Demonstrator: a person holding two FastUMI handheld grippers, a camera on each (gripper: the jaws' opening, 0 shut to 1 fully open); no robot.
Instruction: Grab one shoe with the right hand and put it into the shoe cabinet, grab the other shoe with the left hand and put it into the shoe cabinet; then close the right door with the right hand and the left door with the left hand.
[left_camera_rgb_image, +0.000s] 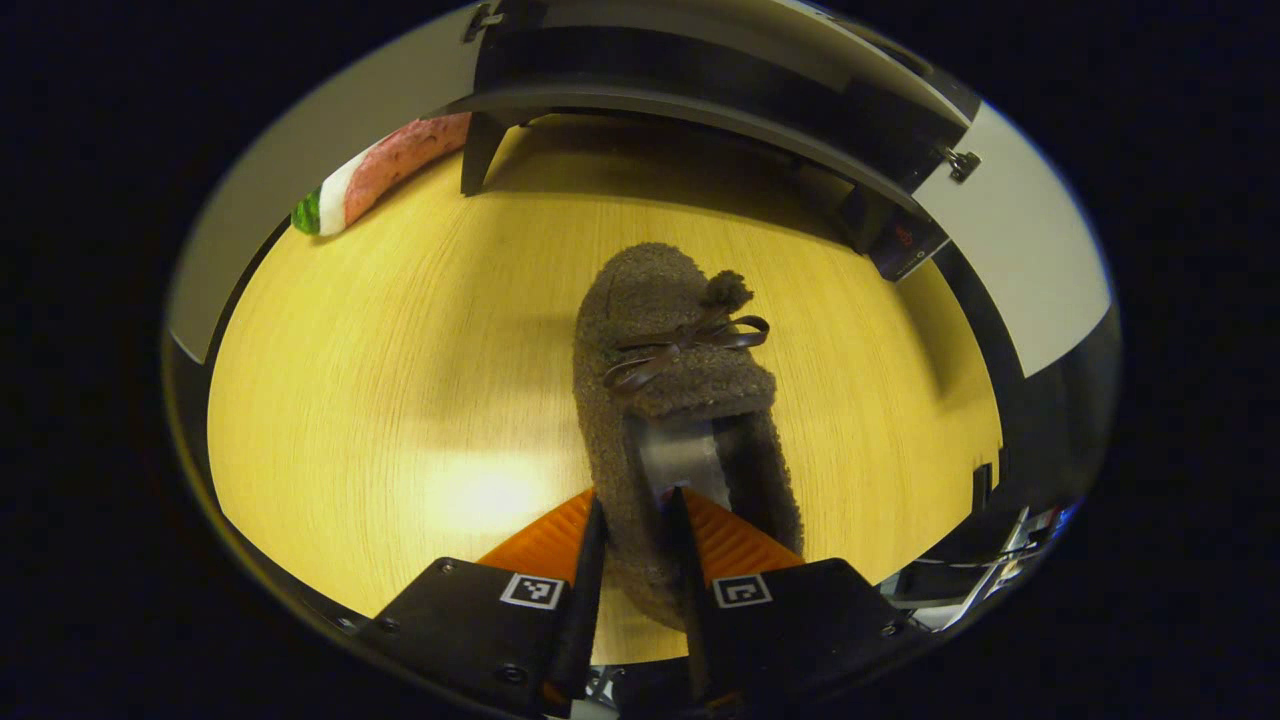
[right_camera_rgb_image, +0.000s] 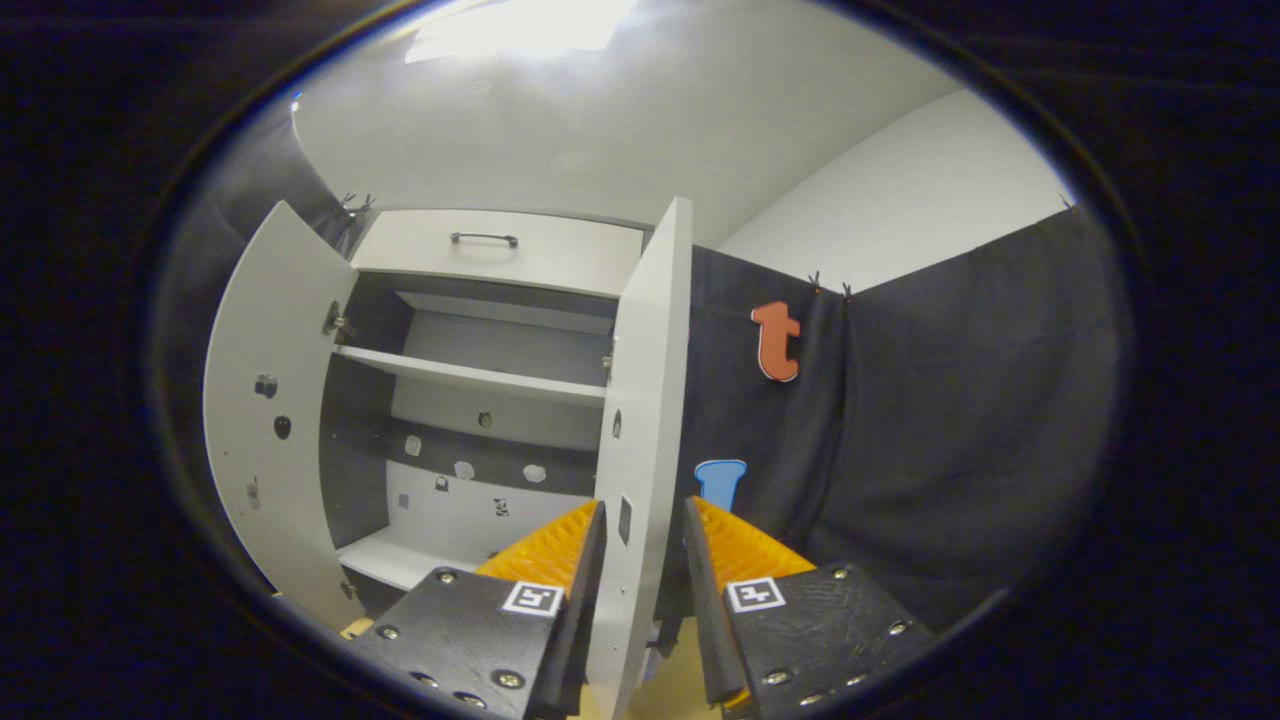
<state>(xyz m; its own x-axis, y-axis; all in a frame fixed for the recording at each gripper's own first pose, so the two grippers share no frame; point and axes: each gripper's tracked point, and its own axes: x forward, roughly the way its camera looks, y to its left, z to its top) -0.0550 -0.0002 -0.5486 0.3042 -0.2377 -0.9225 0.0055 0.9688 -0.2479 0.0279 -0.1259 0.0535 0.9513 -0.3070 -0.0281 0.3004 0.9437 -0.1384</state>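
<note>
No readable writing anywhere. Left gripper (left_camera_rgb_image: 635, 535) pinches the heel wall of the fuzzy brown shoe (left_camera_rgb_image: 675, 400), toe pointing toward the shoe cabinet (left_camera_rgb_image: 700, 90); a striped cushion (left_camera_rgb_image: 385, 170) lies left of the cabinet's base. Right gripper (right_camera_rgb_image: 640, 545) straddles the right door (right_camera_rgb_image: 645, 400) edge, fingers slightly spread; left door (right_camera_rgb_image: 270, 400) stands open.

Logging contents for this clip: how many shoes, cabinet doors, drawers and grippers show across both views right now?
Fuzzy brown slipper-style shoe with a thin bow: 1
White flat cabinet doors, both open, left and right: 2
White drawer with a dark bar handle: 1
Grippers, left gripper closed on the shoe's heel edge, right gripper straddling the right door's edge: 2
Total: 6
</note>
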